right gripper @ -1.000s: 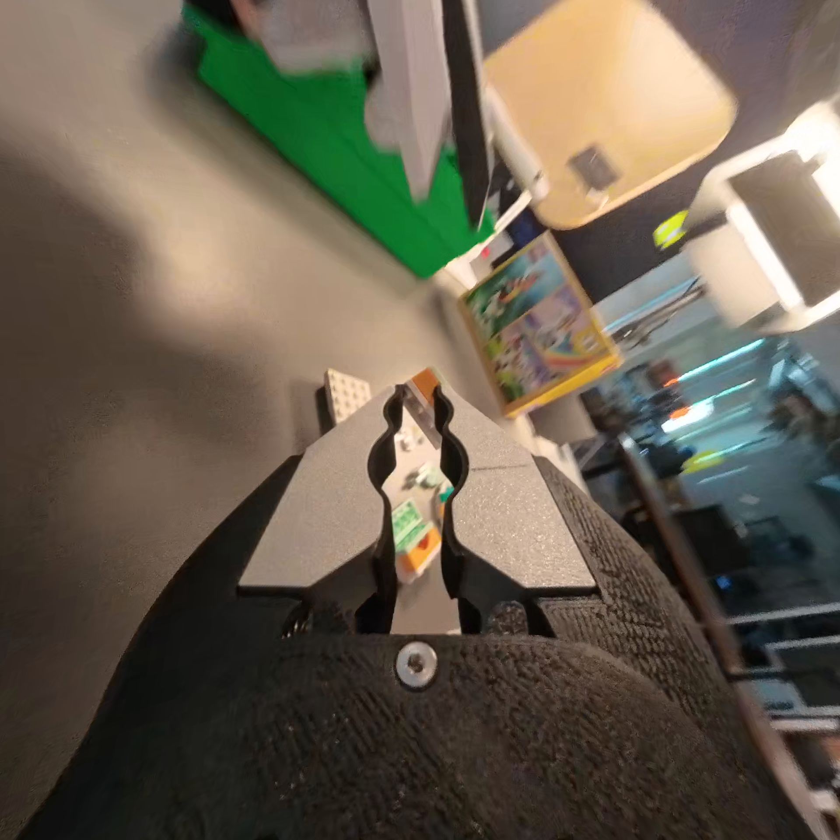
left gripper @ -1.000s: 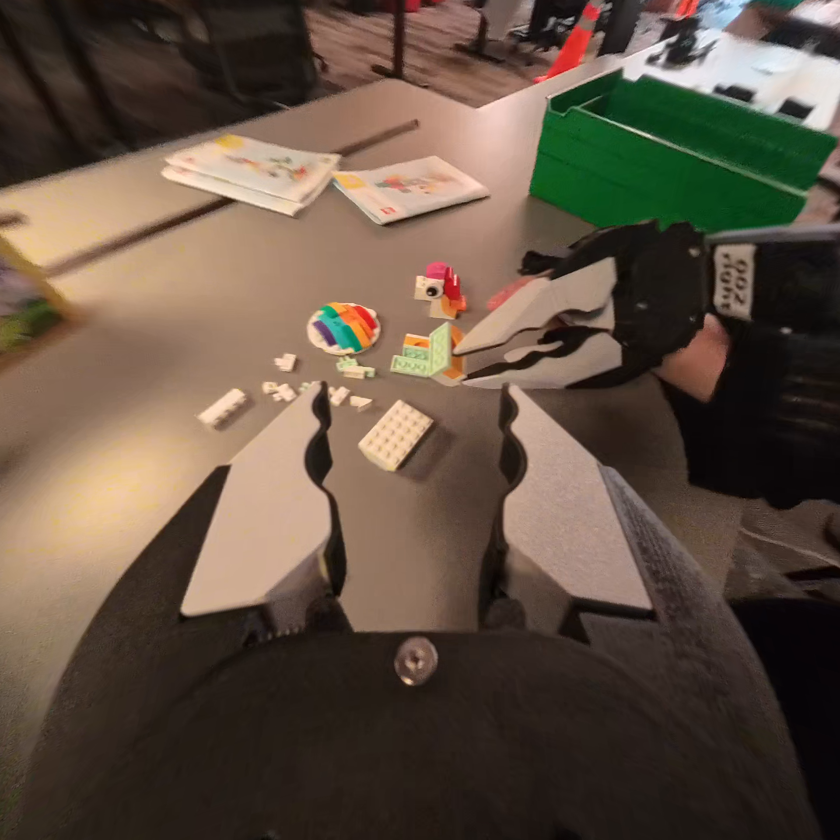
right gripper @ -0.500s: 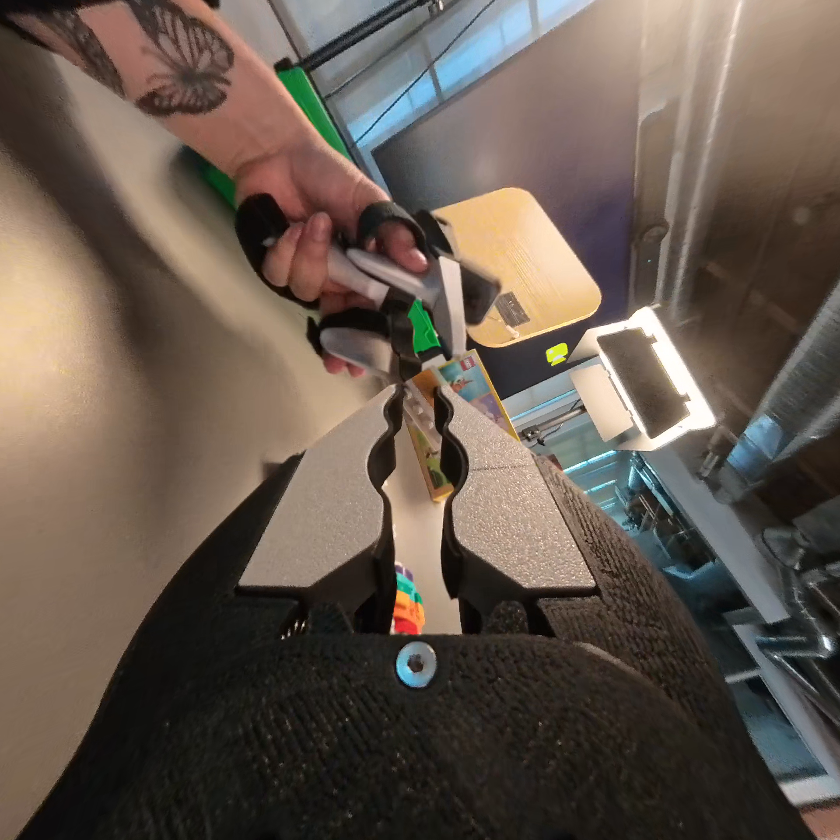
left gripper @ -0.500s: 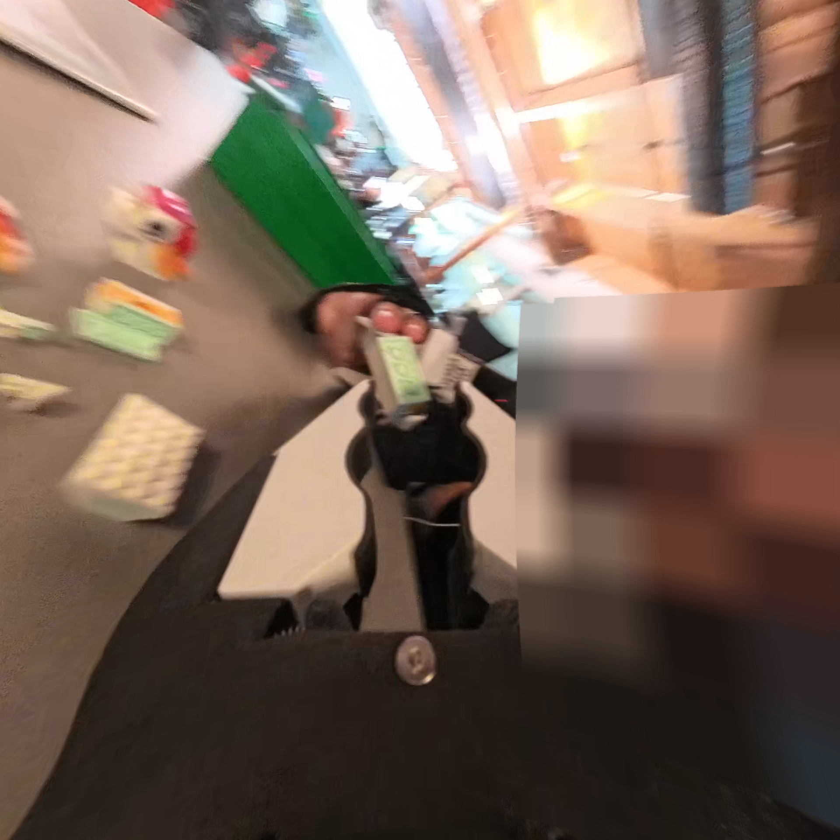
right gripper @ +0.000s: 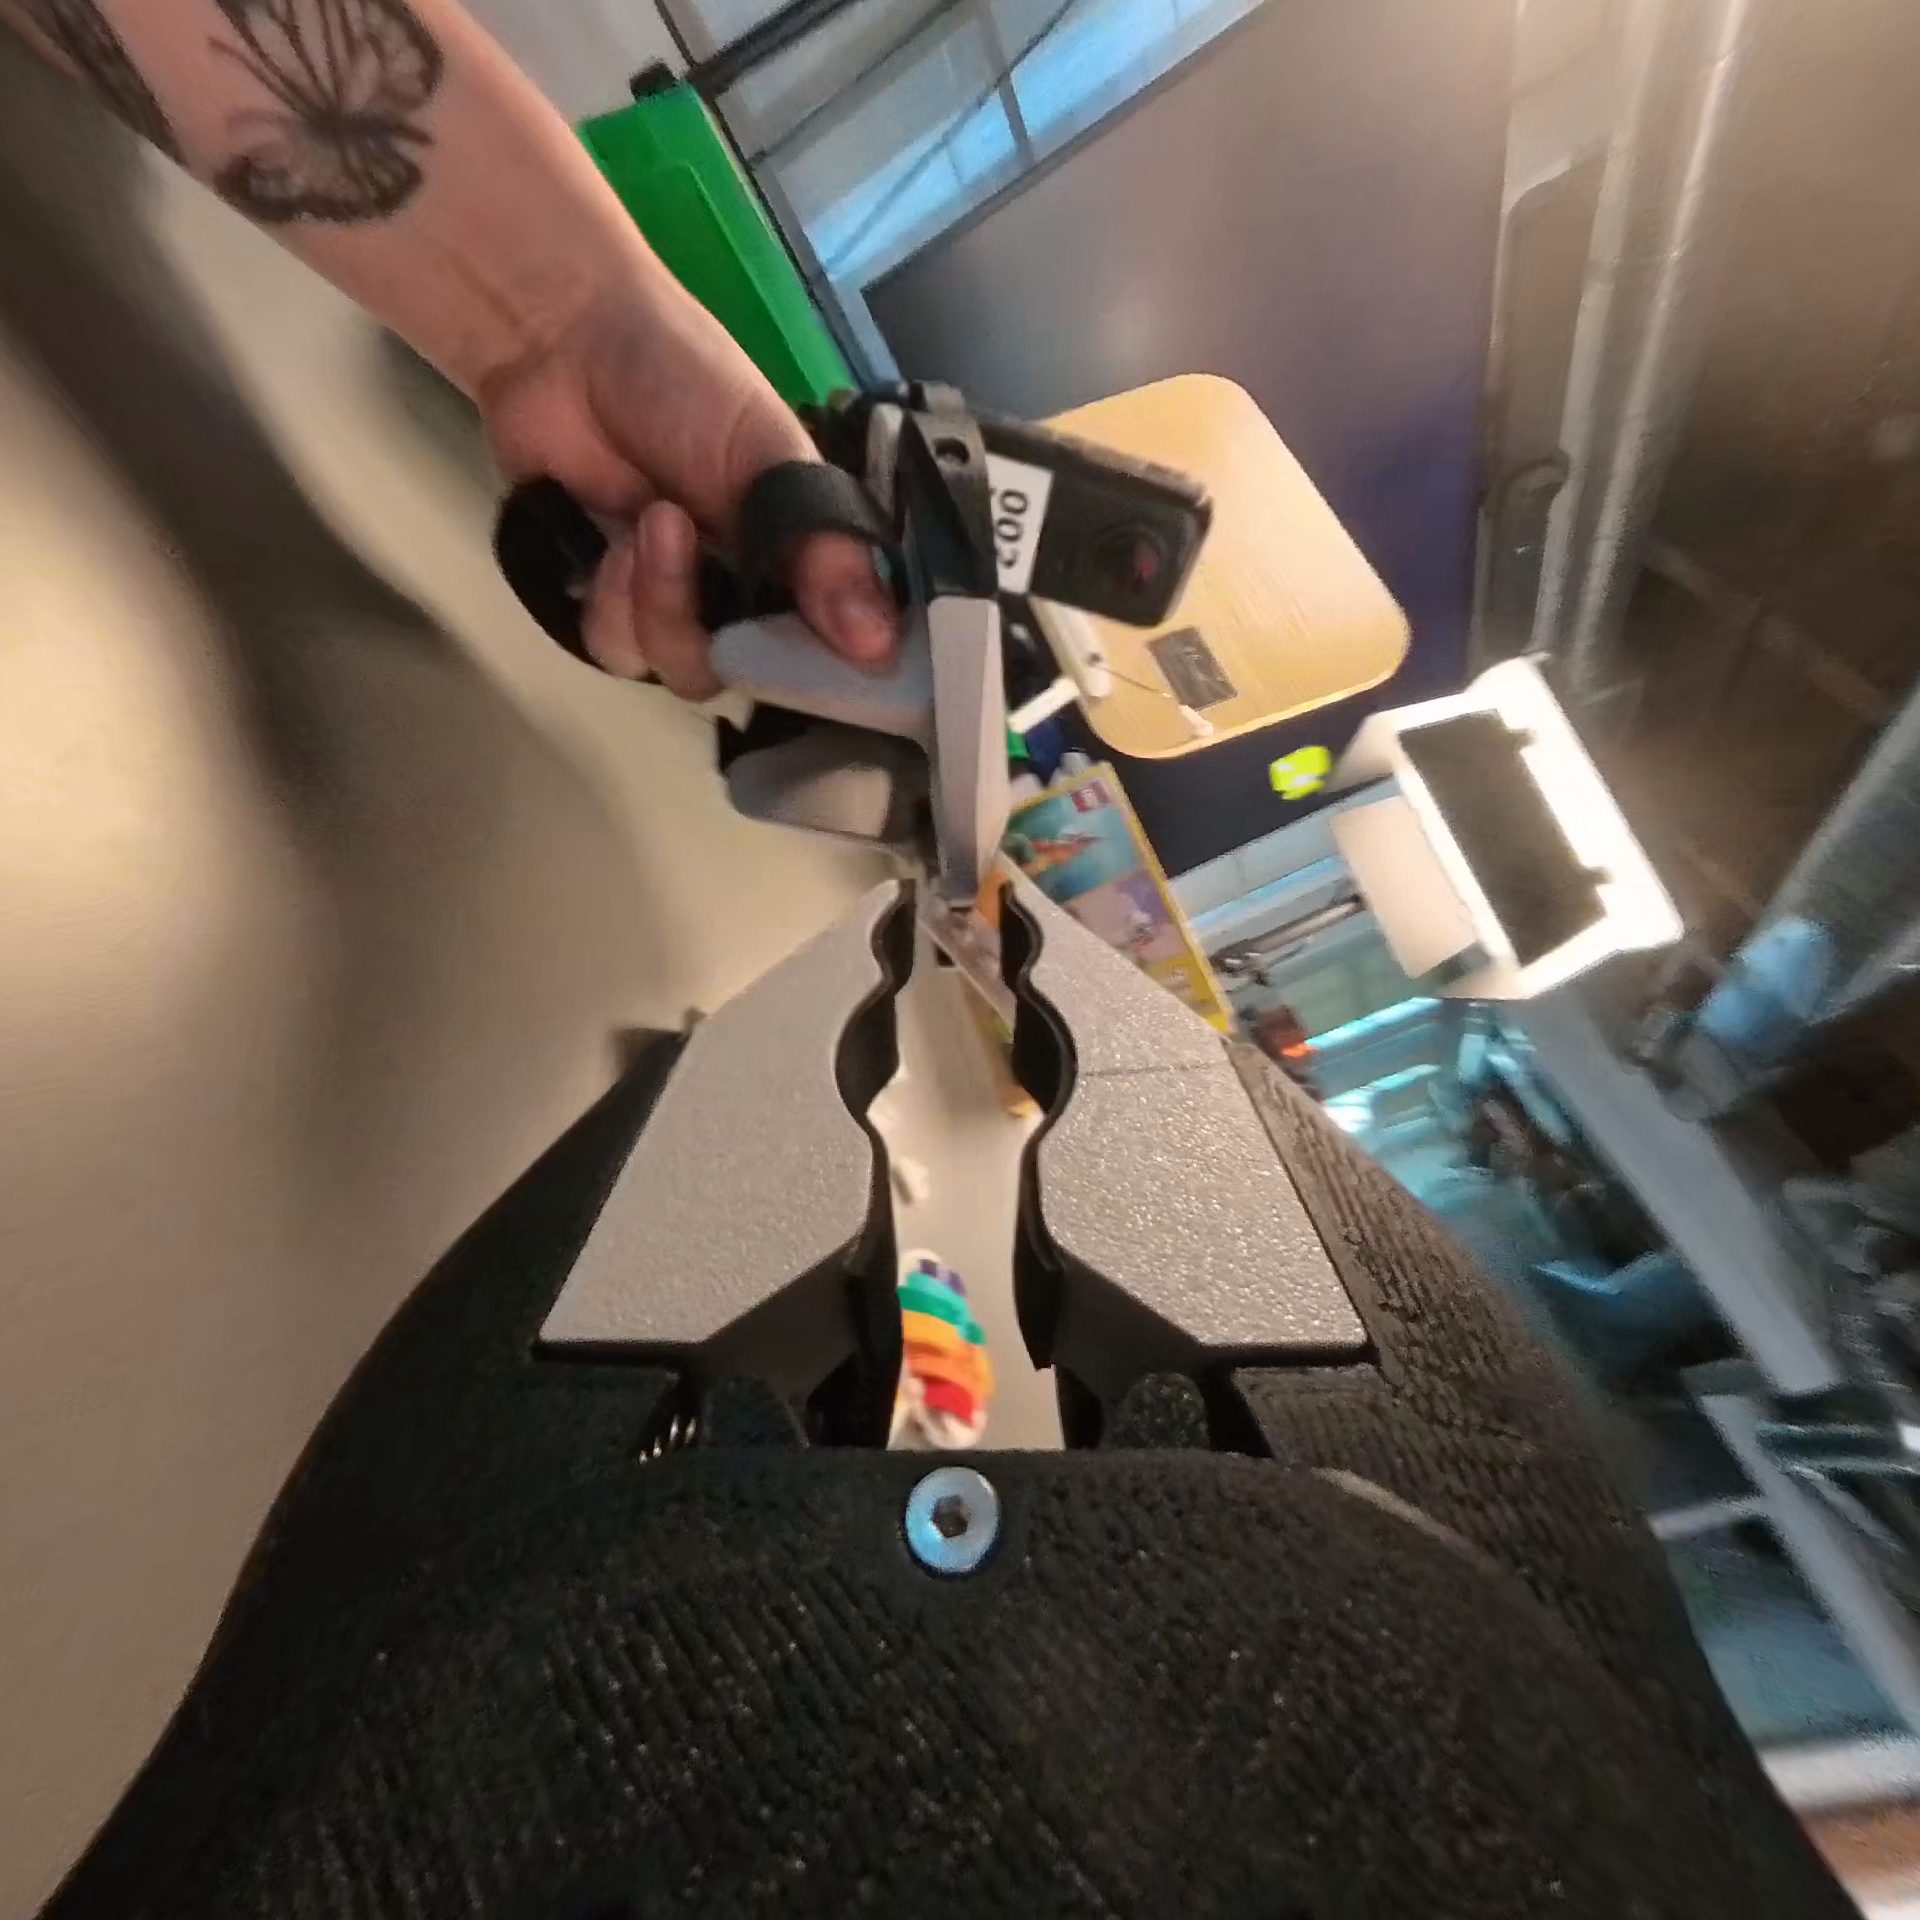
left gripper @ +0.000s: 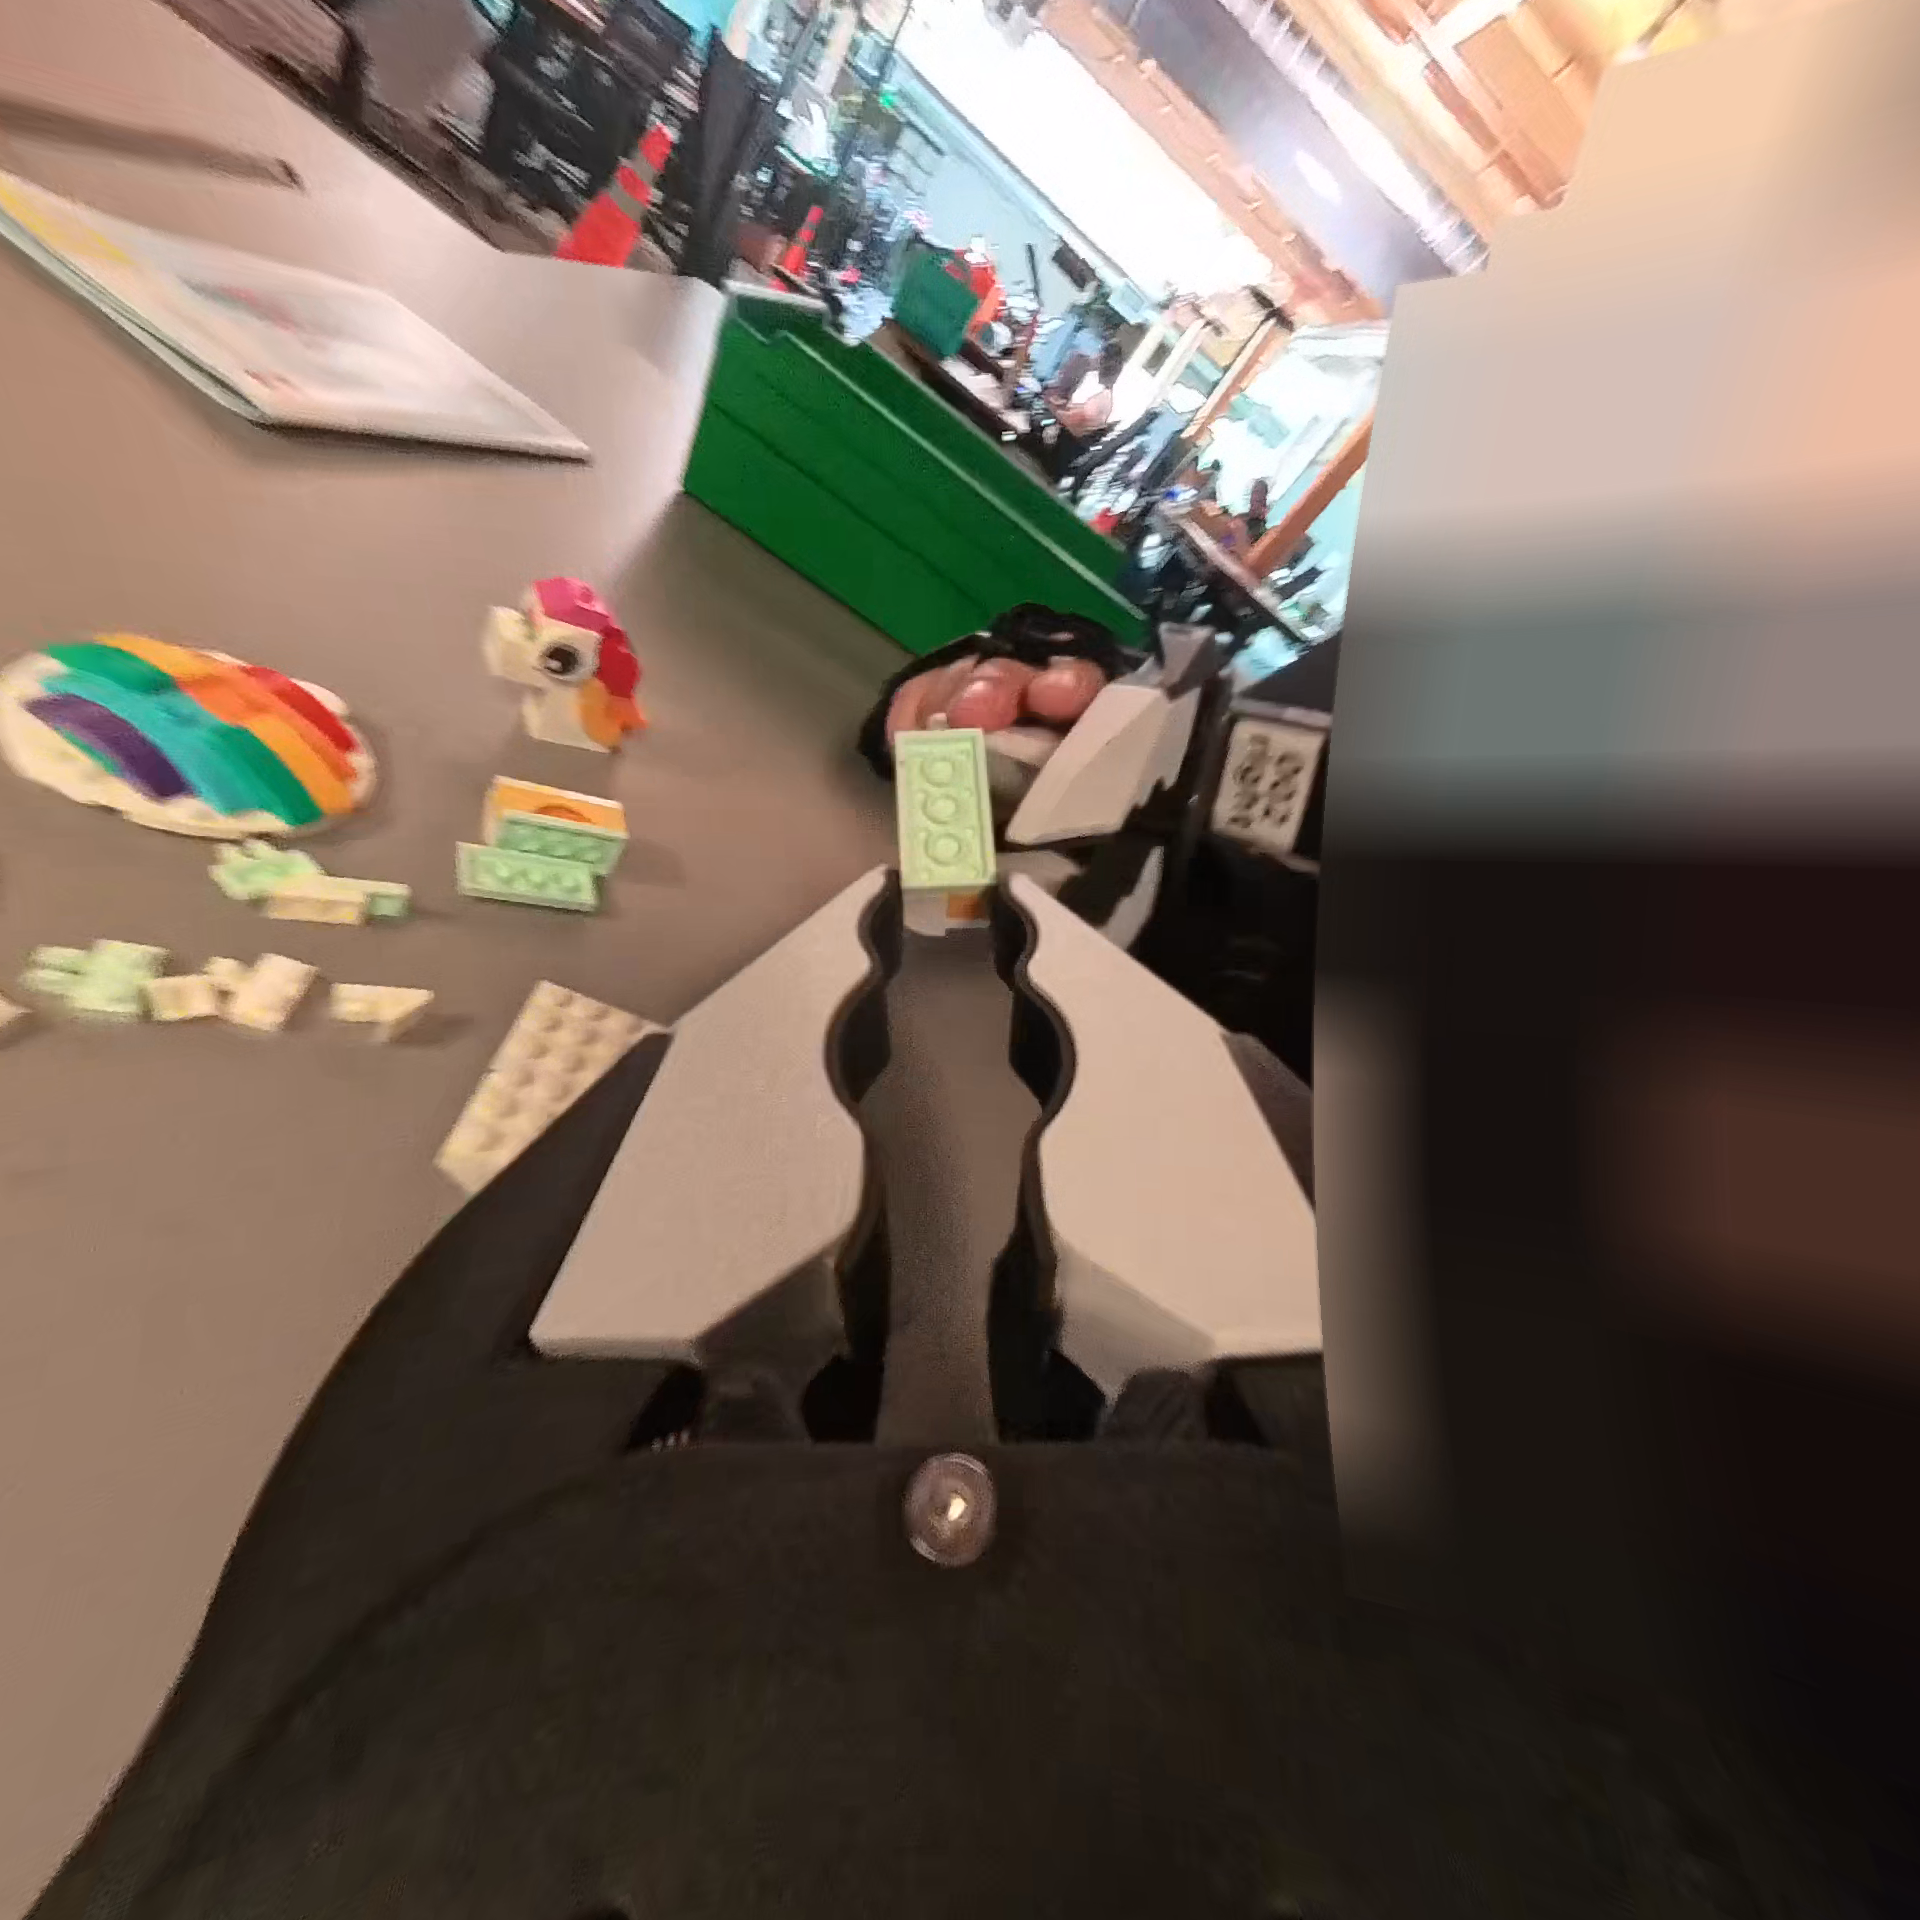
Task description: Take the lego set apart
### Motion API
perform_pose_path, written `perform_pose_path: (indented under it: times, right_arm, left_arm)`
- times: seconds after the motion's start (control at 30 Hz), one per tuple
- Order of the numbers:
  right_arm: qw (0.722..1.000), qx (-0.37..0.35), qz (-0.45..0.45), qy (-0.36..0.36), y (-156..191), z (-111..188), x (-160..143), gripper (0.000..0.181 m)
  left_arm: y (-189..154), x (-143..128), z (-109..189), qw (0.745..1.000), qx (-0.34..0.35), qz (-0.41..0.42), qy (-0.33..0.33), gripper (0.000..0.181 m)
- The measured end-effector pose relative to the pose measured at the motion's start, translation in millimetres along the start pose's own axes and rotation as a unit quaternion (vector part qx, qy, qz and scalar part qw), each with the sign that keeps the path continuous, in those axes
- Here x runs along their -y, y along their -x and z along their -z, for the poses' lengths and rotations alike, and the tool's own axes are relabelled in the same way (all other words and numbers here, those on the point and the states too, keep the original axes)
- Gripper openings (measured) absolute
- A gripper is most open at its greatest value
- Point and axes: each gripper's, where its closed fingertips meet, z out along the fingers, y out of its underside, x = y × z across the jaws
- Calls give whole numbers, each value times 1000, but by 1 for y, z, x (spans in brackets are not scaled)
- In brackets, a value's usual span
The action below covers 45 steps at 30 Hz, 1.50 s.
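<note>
A pale green plate [left gripper: 941, 808] with an orange piece under its near end stands on end above the worktop [left gripper: 260, 1195], pinched at its lower end. On the worktop lie the other parts: a round white base carrying a rainbow [left gripper: 182, 732], a small white head with a pink mane [left gripper: 566, 665], an orange block with two green plates stepped on it [left gripper: 542, 844], a cream studded plate [left gripper: 545, 1075] lying flat, and scattered small white and green bits [left gripper: 223, 982], blurred.
</note>
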Motion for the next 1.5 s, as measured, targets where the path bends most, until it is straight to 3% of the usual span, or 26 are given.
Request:
perform_pose_path:
  times: [0.03,0.13,0.23,0.33,0.5,0.67,0.77,0.87,1.0,1.17,1.4,1.5]
  right_arm:
    - [999,21,-35,-4,2,2,-1,24]
    - [991,38,-126,4,-7,8,-11,43]
    - [990,67,-118,45,2,9,-24,37]
    - [983,128,-97,92,28,5,-33,29]
    - [961,206,-98,158,58,7,-53,29]
    - [954,209,-152,153,57,5,-49,15]
    - [938,175,-279,106,37,2,-43,15]
    - [888,162,-430,-4,10,5,-23,15]
    - [829,173,-522,-100,-10,14,-4,14]
    - [799,190,-552,-141,-13,16,6,14]
    - [790,186,-564,-152,-13,15,7,15]
    - [791,191,-563,-143,-12,16,5,15]
  left_arm:
    - [5,0,2,999,22,-26,4,16]
    - [27,-13,9,977,128,-155,73,16]
    - [47,-37,10,903,224,-308,199,16]
    - [52,-58,1,839,247,-396,279,16]
    - [53,-73,-9,809,241,-431,319,16]
    - [42,-64,-11,828,233,-424,282,16]
    - [35,-43,-7,877,237,-364,205,20]
    - [15,-31,-10,942,155,-269,129,23]
    - [-10,-18,-15,980,45,-190,44,22]
    - [-26,0,-18,987,-22,-151,-52,24]
    - [-22,-4,-28,978,12,-201,-57,16]
    - [-22,-5,-28,982,3,-183,-49,16]
